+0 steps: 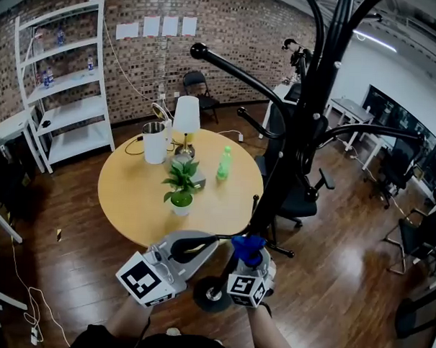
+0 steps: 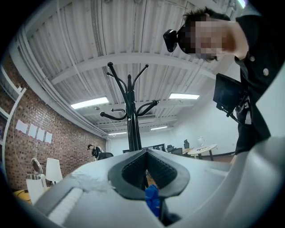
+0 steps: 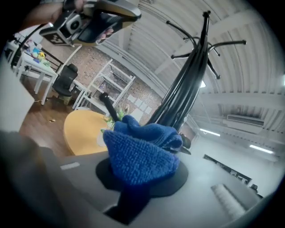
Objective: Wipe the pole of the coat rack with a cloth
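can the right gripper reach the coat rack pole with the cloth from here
Probably yes: the right gripper, shut on the blue cloth, sits right beside the pole, low down, nothing visibly between them.

left tongs [image 2: 146, 174] closed, empty; right tongs [image 3: 143, 176] clamped on cloth [image 3: 141, 149]; both held low, side by side.

bright even light from ceiling strips [image 2: 89, 103], heavy fisheye warp w/ dark vignette at edges, close foreground blurry.

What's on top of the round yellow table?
A white lamp, a kettle, a green bottle and a potted plant. The plant partly hides something grey behind it.
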Demonstrator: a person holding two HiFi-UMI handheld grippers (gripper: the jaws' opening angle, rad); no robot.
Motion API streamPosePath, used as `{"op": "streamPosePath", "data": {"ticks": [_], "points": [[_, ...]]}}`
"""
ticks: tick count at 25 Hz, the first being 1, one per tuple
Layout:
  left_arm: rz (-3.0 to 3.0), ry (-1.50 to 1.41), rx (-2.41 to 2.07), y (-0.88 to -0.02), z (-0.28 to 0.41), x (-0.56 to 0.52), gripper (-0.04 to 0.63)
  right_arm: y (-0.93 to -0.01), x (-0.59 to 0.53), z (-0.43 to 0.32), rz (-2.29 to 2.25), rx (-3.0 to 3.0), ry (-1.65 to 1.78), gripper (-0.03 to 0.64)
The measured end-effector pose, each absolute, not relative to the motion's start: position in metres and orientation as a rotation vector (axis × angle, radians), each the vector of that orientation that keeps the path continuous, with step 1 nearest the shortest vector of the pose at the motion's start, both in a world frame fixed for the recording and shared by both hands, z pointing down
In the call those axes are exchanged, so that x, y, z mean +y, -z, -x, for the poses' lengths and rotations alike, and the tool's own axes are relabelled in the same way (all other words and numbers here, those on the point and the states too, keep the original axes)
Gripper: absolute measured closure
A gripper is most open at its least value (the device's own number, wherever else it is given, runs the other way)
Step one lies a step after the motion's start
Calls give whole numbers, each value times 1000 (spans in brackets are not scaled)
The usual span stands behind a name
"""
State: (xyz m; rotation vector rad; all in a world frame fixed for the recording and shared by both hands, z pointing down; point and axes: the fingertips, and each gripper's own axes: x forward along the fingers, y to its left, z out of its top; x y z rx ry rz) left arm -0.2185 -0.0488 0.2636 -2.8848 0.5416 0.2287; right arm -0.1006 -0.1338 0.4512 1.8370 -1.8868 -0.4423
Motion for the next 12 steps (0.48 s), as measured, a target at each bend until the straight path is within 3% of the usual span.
{"op": "streamPosePath", "data": {"ticks": [12], "points": [[2856,-295,554,-255,230,-48,592,-266,-125,104,-1927,-1775,1022,537]]}}
